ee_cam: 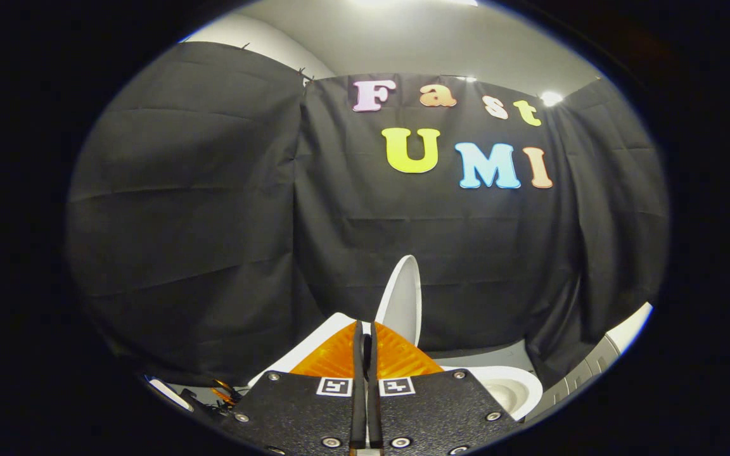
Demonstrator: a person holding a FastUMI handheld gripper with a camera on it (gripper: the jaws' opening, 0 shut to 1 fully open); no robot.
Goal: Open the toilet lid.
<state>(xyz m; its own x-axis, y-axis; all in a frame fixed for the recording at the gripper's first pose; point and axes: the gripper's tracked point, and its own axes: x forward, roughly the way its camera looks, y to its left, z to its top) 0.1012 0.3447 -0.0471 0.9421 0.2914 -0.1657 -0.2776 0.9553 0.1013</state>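
The white toilet lid (pixel 403 297) stands raised, nearly upright, just beyond my fingertips and slightly to their right. Below it, to the right of the fingers, lies the white bowl with its seat rim (pixel 517 386). A white part of the toilet (pixel 314 345) slopes down on the left of the fingers. My gripper (pixel 365 326) is shut, its two fingers pressed together with only a thin dark slit between them. Nothing shows between them. Their tips sit right at the lid's lower edge; I cannot tell whether they touch it.
The black cloth wall (pixel 213 221) closes the booth behind and on both sides of the toilet. A white panelled surface (pixel 612 345) stands at the right. Some orange cable (pixel 222 389) shows low on the left. A strip of grey floor (pixel 492 354) lies behind the bowl.
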